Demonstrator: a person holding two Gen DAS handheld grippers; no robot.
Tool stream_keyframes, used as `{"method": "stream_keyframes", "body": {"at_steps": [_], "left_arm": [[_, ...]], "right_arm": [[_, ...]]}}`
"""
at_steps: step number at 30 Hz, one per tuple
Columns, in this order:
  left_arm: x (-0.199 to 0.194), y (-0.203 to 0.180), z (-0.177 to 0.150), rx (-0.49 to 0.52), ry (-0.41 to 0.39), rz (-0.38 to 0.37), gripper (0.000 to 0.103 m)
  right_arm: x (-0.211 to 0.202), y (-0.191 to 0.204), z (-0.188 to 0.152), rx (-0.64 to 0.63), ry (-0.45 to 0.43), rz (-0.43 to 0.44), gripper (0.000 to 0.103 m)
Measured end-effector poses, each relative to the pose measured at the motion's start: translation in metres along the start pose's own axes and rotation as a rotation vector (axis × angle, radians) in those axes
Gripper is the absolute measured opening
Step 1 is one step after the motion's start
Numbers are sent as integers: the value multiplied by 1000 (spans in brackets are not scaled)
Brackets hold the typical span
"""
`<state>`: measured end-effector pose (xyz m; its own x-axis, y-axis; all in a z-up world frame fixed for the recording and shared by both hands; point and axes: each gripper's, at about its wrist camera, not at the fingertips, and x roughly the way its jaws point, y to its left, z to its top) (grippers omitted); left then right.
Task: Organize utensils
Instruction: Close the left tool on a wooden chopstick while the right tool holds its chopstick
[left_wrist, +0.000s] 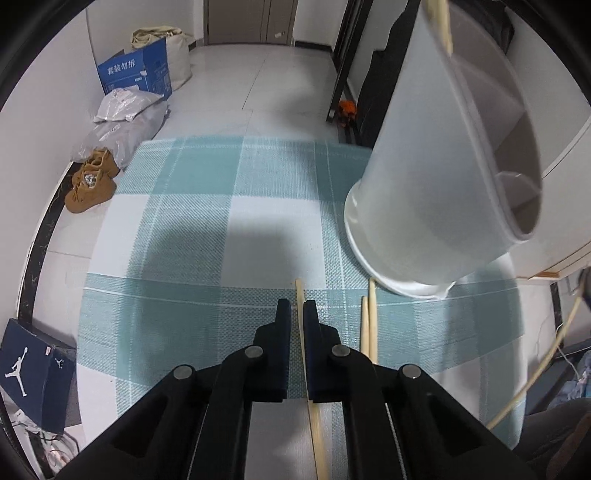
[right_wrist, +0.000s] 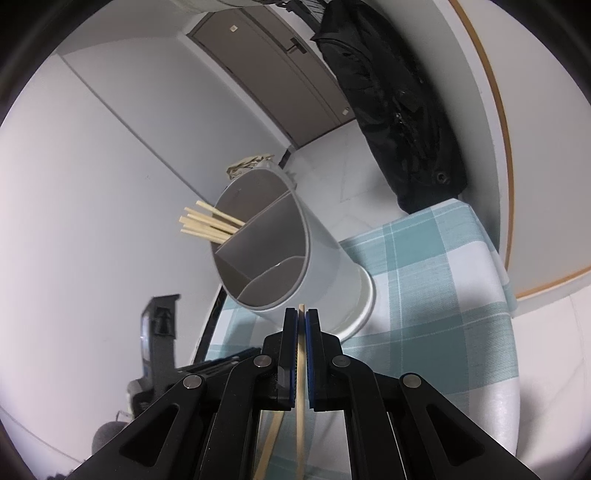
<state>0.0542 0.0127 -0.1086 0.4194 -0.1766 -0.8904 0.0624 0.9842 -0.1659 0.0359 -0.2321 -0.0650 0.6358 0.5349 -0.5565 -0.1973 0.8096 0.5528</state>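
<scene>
A white utensil holder (left_wrist: 443, 177) with inner dividers stands on the teal checked tablecloth (left_wrist: 207, 206); it also shows in the right wrist view (right_wrist: 295, 258). Several wooden chopsticks (right_wrist: 210, 225) stick out of its far compartment. My left gripper (left_wrist: 298, 306) is shut on a chopstick (left_wrist: 300, 295) low over the cloth, left of the holder. Two loose chopsticks (left_wrist: 369, 325) lie by the holder's base. My right gripper (right_wrist: 301, 314) is shut on a chopstick (right_wrist: 301, 387), its tip just before the holder's rim.
On the floor beyond the table are brown shoes (left_wrist: 90, 181), plastic bags (left_wrist: 125, 114), a blue carton (left_wrist: 136, 70) and a dark shoe box (left_wrist: 33, 373). A black jacket (right_wrist: 399, 110) hangs at the right. The other gripper's body (right_wrist: 159, 343) shows at the left.
</scene>
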Motion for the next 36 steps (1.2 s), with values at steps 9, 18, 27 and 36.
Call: {"method": "stream_keyframes", "body": {"at_steps": [9,18,27,36], "left_arm": [[12,5,0,-52,74,-25,27],[31,-7,8,46,71,91,43],[37,1,18,80,31,117,36],[30,1,11,58,40,61,1]], "right_arm": [[-1,6,-10,-14,2,-5,3],[-4,6,-6,-18,-5,8,3],[-3,3,2,-11,2,19,3],[2,3,6,1,8,11,3]]}}
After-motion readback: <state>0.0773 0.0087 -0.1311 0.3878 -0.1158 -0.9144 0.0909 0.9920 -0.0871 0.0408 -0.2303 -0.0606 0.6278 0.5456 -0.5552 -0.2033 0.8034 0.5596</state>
